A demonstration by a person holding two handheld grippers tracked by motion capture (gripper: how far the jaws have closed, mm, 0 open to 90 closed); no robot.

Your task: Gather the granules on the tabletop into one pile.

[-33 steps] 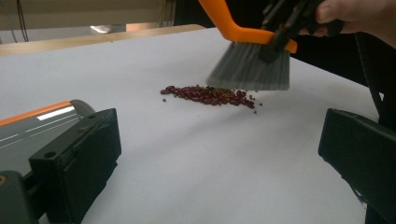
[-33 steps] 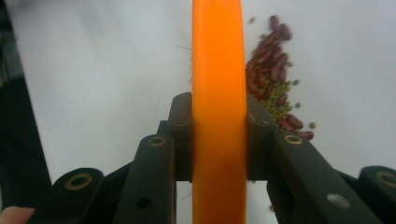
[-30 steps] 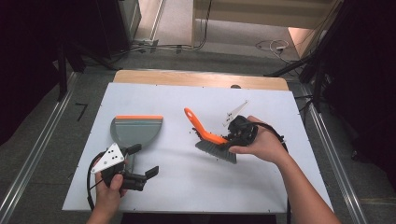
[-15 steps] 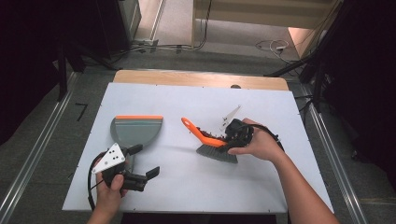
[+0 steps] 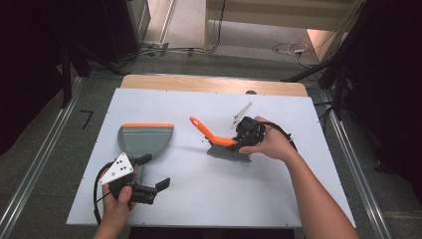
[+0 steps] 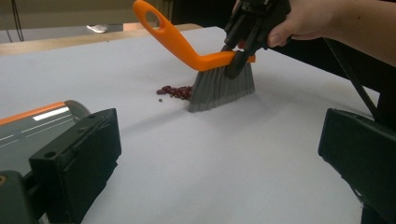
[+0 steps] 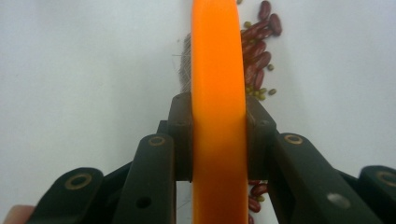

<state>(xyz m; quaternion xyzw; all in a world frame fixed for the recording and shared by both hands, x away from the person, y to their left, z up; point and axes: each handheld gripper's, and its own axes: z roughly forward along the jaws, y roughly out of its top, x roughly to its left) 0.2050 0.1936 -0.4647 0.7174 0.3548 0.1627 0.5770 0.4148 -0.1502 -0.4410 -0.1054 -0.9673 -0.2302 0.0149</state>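
The right gripper [image 5: 245, 141] pinches the orange plastic back of a hand brush with grey bristles [image 5: 225, 146], its 2 black jaws pressed flat against either side of the orange spine [image 7: 218, 116], and the brush now stands lower and further toward the dustpan side than it did 1 second ago, when it was tilted up with its looped handle [image 6: 152, 21] higher over the white table [image 5: 209, 199]. The bristles [image 6: 222, 88] now rest on the surface with a small heap of red beans and a few green ones [image 6: 175, 91] lying just ahead of them, on the side away from the gripper; the right gripper view shows the same beans [image 7: 257, 51] strewn just beside the spine. That reads as a sweeping stroke under way, the pile being driven toward the grey dustpan with an orange lip [image 5: 145, 139], which lies well apart from the brush and just ahead of the left gripper [image 5: 149, 174]. The left gripper has held its place near the table's front edge, jaws spread wide and holding nothing, so the pan is not yet steadied to receive the beans.
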